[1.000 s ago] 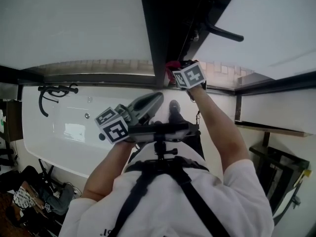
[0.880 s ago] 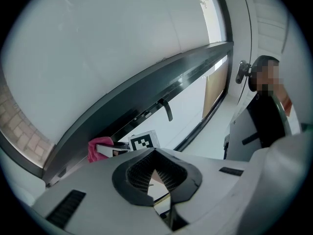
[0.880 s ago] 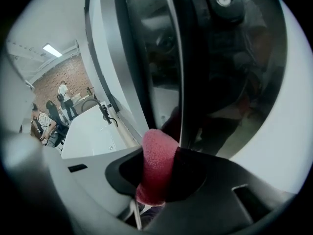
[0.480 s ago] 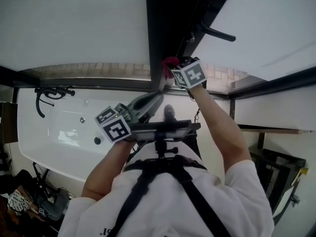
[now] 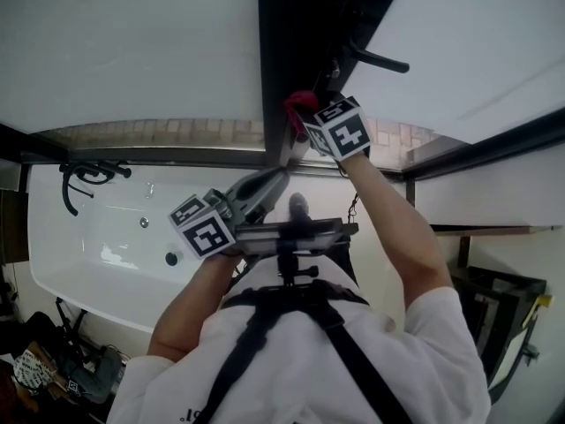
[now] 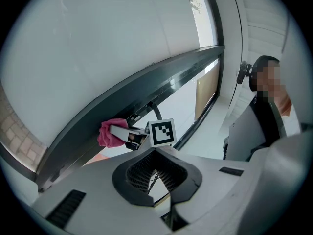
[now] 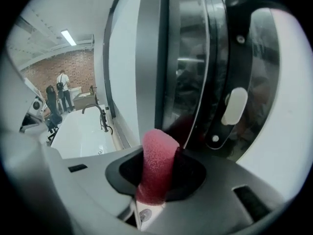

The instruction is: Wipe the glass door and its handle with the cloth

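My right gripper point(image 5: 300, 124) is shut on a pink cloth point(image 5: 298, 104) and presses it against the dark door frame point(image 5: 291, 42), just below the black lever handle point(image 5: 375, 58). In the right gripper view the cloth point(image 7: 156, 165) stands up between the jaws of that gripper point(image 7: 157, 153), close to the dark glass point(image 7: 188, 58) and the black handle point(image 7: 234, 58). My left gripper point(image 5: 281, 177) hangs lower, jaws together, holding nothing. In its own view the left gripper point(image 6: 155, 173) points at the right gripper point(image 6: 124, 133) and the cloth point(image 6: 108, 133).
A white bathtub point(image 5: 106, 237) with a dark tap point(image 5: 88, 170) lies to the left. Frosted panels point(image 5: 477, 42) flank the frame. A black stand point(image 5: 494, 307) sits at the right, bags point(image 5: 53, 369) at the lower left. Two people point(image 7: 62, 89) stand far off.
My right gripper has slid the cloth a little way up the dark frame toward the handle. The left gripper has stayed about where it was.
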Motion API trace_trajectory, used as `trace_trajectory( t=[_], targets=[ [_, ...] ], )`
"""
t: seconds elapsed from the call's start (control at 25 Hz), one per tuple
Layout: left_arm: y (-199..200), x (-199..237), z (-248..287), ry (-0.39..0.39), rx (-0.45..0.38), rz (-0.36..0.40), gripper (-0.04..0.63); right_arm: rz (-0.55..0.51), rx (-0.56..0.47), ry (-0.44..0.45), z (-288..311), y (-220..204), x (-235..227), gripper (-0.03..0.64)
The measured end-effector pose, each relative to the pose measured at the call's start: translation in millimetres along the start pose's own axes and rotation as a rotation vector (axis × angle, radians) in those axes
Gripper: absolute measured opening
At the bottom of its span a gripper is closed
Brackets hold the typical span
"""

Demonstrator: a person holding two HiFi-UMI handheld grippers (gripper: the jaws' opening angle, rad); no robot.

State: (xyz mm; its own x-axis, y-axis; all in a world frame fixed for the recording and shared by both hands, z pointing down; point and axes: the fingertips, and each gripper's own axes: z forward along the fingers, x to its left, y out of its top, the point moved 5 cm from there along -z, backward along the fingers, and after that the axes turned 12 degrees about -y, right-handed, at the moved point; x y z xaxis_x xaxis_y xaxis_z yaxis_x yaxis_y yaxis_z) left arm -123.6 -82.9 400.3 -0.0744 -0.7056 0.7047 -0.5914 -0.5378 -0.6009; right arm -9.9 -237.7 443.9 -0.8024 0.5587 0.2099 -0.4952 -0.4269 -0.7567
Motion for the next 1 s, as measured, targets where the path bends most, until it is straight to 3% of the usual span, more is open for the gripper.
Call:
trace_trajectory(
  t=[0.4, 1.0],
  targets=[
    [-8, -7, 1, -0.014, -0.006, 0.003, -0.008, -0.044, -0.125, -0.054, -33, 39, -9, 0.095],
    [-6, -10, -4, -0.025, -0.027, 0.024, -0.008, -0.073, -0.202, -0.074, -59, 76, -13, 0.095]
  ],
)
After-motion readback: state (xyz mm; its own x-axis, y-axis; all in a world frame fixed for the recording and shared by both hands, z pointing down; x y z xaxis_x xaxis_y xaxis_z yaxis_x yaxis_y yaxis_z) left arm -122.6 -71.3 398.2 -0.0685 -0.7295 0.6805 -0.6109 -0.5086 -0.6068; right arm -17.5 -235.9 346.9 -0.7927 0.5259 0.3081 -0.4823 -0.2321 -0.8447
